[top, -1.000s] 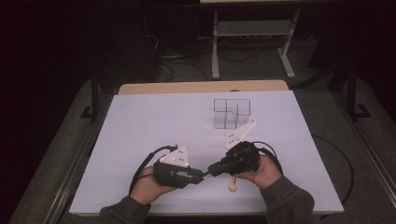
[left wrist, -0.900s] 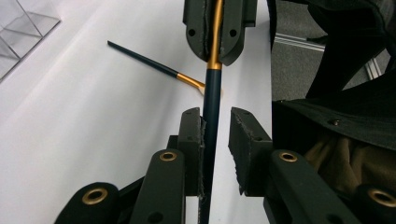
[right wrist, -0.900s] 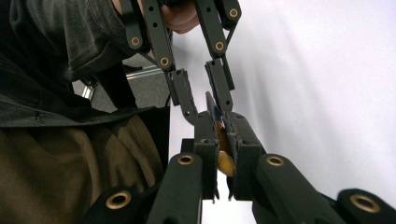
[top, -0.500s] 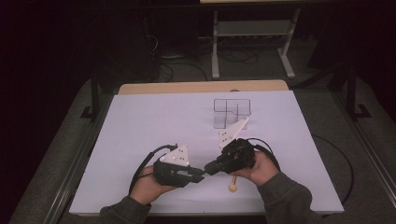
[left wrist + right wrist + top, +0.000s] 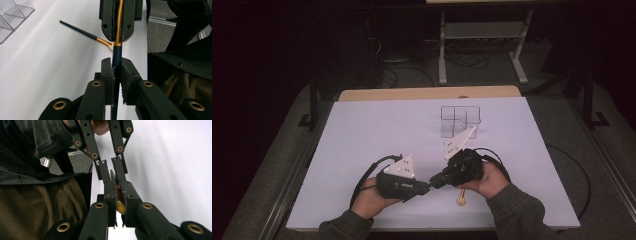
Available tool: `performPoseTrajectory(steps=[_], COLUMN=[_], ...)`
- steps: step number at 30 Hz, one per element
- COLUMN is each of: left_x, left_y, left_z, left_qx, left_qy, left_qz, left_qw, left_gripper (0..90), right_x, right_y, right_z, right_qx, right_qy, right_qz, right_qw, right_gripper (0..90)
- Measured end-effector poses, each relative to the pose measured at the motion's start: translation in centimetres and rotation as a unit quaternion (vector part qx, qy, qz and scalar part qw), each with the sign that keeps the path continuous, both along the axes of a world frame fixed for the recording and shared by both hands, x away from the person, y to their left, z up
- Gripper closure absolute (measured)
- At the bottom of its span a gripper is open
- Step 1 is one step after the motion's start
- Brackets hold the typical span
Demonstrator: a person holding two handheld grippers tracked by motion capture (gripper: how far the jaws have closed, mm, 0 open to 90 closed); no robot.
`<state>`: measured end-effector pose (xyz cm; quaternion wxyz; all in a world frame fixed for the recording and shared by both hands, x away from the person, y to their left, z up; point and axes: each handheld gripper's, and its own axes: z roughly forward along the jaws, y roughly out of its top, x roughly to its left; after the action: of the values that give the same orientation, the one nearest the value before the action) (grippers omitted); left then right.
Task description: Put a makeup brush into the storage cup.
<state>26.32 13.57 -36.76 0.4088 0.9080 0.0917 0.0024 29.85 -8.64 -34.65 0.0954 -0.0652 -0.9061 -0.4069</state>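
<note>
Two grippers meet tip to tip over the white bench (image 5: pixel 362 130), both clamped on one dark-blue-and-gold spoon (image 5: pixel 117 47): the left gripper (image 5: pixel 117 72), whose jaws have just been closing, grips the blue handle, the right gripper (image 5: pixel 117 202) the gold part. No writing is readable.

Clear acrylic organizer (image 5: pixel 460 120), small wooden-looking knob (image 5: pixel 461 201), white table (image 5: pixel 377 130)
</note>
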Motion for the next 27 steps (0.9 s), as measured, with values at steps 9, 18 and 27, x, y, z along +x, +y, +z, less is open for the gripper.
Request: performPoseTrajectory(steps=[9,18,27], left_x=[0.2,0.5,1.0], left_y=[0.4,1.1,2.0], left_z=[0.0,0.1,0.0], left_qx=[-0.011,-0.033,-0.079], left_qy=[0.002,0.001,0.012], left_qz=[0.003,0.012,0.037], left_qw=[0.9999,0.9994,0.9961], left_gripper=[82.9,83.0,83.0], right_x=[0.1,0.2,0.1], right_y=[-0.1,-0.8,-1.6], right_z=[0.0,-0.3,-1.4], right_qx=[0.016,0.054,0.131], right_qy=[0.005,0.016,0.013], right_qz=[-0.009,-0.043,-0.078], right_qw=[0.9998,0.9975,0.9883], right_gripper=[81.1,61.3,60.9])
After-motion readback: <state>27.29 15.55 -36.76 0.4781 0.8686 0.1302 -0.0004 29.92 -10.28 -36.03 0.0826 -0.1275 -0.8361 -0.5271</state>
